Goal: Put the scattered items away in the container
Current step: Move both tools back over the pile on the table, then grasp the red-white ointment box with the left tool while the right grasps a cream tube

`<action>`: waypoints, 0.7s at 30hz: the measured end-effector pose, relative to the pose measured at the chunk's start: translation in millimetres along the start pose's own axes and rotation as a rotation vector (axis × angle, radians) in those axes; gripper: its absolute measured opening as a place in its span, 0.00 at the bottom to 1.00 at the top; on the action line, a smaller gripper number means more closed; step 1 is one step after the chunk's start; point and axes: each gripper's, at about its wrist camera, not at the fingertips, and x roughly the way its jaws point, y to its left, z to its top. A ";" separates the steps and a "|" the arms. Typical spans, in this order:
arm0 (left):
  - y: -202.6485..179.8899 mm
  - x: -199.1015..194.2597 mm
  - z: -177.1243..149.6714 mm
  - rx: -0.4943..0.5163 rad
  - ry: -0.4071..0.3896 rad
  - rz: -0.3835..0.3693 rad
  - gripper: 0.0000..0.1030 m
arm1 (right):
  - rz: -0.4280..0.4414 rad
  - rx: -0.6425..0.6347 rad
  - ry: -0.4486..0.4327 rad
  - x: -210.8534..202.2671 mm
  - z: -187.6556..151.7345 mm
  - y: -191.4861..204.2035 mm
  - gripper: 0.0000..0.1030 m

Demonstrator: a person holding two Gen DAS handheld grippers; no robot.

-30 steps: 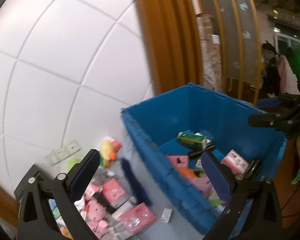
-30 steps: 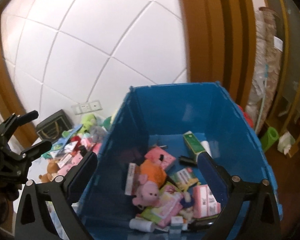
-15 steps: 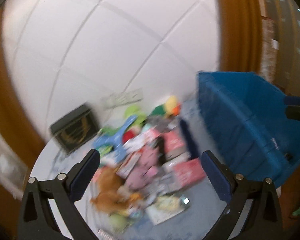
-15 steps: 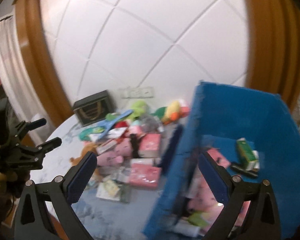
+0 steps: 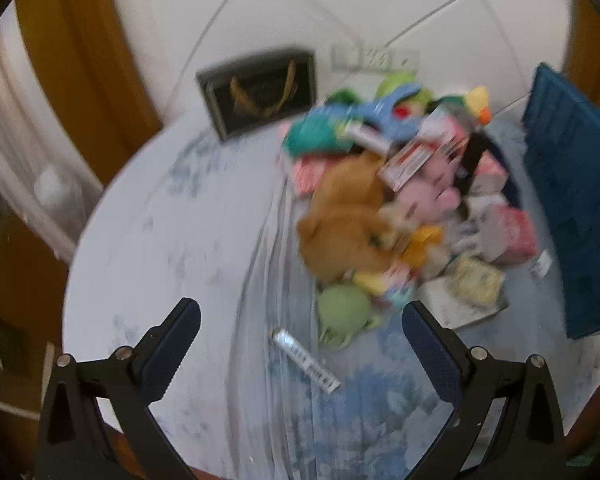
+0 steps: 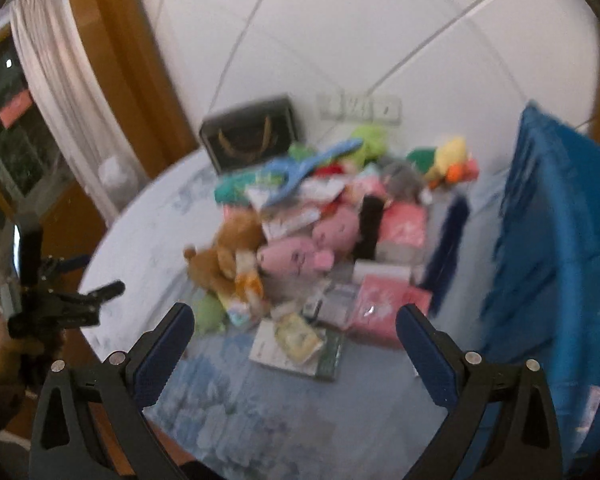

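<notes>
Reaching for another item: left gripper (image 5: 300, 344) and right gripper (image 6: 294, 342) both gaping wide, empty, facing the toy pile (image 5: 400, 208) beside the blue crate (image 6: 560, 260). Next: choosing one piece, closing squarely.

White curtain (image 6: 56, 80) hangs beside wooden frame (image 6: 112, 40).

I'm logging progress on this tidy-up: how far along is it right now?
Done: cannot tell; the blue bin shows only its outer wall. In hand: nothing; the left gripper and right gripper are both open and empty. Left: a large pile on the table, including the brown plush, pink plush pig, pink packet and a stray tube.
</notes>
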 end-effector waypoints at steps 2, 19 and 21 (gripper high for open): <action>4.0 20.7 -11.9 -0.021 0.038 -0.007 0.99 | -0.015 -0.007 0.057 27.8 -9.0 2.9 0.99; 4.0 149.5 -70.5 -0.121 0.217 -0.019 0.85 | -0.152 -0.094 0.291 207.5 -62.7 14.8 0.98; 2.3 155.6 -71.2 -0.116 0.224 -0.030 0.83 | -0.164 -0.096 0.314 222.2 -65.8 12.4 0.98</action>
